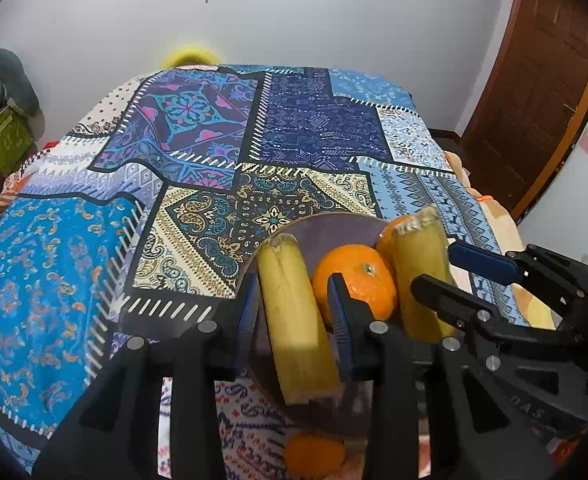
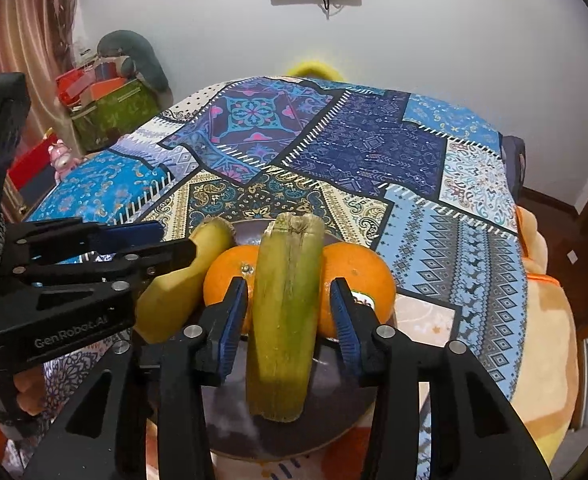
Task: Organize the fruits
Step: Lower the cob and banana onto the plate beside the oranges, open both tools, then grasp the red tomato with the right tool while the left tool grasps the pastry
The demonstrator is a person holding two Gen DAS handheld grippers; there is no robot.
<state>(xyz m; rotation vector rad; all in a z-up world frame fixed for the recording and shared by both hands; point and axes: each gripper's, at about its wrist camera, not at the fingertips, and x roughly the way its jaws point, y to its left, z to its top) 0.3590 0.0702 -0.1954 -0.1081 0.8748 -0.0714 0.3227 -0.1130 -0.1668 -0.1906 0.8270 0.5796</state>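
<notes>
Fingers of both grippers stand spread around bananas without pressing them.

Left gripper fingers straddle a banana over the plate.

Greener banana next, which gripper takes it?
Right. The right gripper's open fingers straddle the greener banana on the plate; the left gripper straddles the yellower banana beside it.

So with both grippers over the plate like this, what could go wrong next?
The left gripper and right gripper each straddle a banana with jaws open; closing hard may bruise it. Both crowd the plate, so they could collide or nudge an orange off.
</notes>
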